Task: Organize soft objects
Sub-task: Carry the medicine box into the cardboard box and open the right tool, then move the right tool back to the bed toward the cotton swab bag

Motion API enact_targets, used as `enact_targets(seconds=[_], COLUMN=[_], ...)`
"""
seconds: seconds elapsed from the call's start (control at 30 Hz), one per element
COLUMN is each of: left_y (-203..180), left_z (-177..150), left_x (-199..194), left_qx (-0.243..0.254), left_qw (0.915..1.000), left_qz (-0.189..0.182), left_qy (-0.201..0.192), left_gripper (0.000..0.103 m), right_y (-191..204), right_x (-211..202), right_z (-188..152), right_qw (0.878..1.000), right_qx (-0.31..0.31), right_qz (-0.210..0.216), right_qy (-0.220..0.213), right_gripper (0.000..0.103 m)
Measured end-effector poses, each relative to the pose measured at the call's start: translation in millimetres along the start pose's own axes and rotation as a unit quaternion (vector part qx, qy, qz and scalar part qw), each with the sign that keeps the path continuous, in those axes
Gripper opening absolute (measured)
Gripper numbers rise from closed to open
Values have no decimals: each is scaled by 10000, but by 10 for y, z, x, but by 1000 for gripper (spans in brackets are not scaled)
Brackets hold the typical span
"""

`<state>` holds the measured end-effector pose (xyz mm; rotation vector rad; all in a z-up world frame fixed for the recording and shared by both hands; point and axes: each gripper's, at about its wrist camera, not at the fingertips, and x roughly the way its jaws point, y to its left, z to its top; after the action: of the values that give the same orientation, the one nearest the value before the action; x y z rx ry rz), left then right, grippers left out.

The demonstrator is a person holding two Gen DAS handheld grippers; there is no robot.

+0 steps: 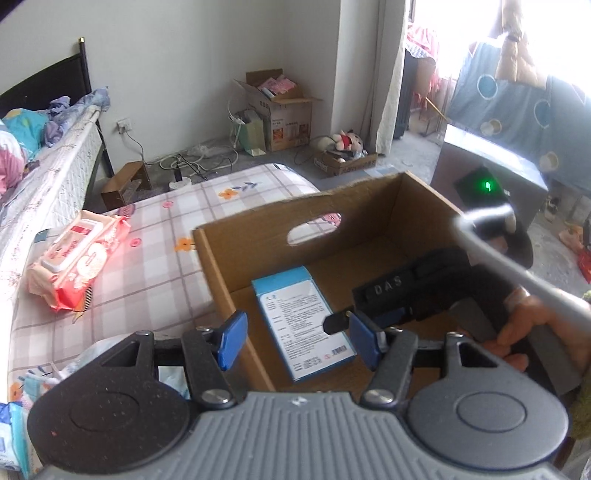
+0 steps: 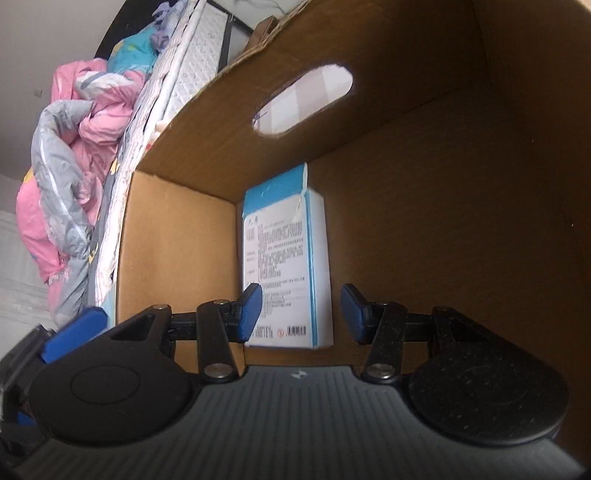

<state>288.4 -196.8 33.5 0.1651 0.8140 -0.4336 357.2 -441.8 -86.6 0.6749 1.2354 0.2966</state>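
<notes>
Pink wipes pack point(image 1: 79, 254) on checked mattress point(image 1: 162, 258) beside cardboard box point(image 1: 236, 269), well apart.

I see daylight blowing out the window point(image 1: 546, 33) at upper right, the cardboard box point(image 2: 443, 184) interior dim and shadowed, and fisheye bending at every edge.

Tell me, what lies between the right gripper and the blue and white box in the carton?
Nothing: in the right wrist view, the open right gripper faces the blue and white box directly, inside the cardboard carton.
</notes>
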Motion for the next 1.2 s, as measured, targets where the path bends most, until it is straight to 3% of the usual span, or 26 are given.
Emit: enact_targets(seconds=[0.13,0.3,0.43,0.63,0.77,0.9,1.2], left_y=[144,280,399,505,554,609,868], left_z=[-79,-286,-440,-677,-800,-963,-1398], left_x=[-255,-511,-636,-747,-829,-981,-1451], left_qx=[-79,-252,-427,-562,-643,-713,-1059], left_qw=[9999,9995,9987,9976,9967,9953,9882], left_qz=[35,132,236,375,436,572,995], left_qy=[-142,-162,-150,-152,-214,-315,-493], left_gripper=[66,66,66,67,71,76,77], right_y=[115,227,355,511,563,677,1192], right_x=[107,271,438,503,492,346,-329], right_z=[-58,23,88,123,124,84,-136], right_qw=[9992,9981,9987,9976,9966,9934,9790], right_qx=[-296,-517,-454,-642,-738,-993,-1667], right_qz=[-247,-314,-147,-239,-359,-507,-585], right_qy=[74,148,166,49,-35,-256,-1019], right_gripper=[47,29,27,28,33,51,59])
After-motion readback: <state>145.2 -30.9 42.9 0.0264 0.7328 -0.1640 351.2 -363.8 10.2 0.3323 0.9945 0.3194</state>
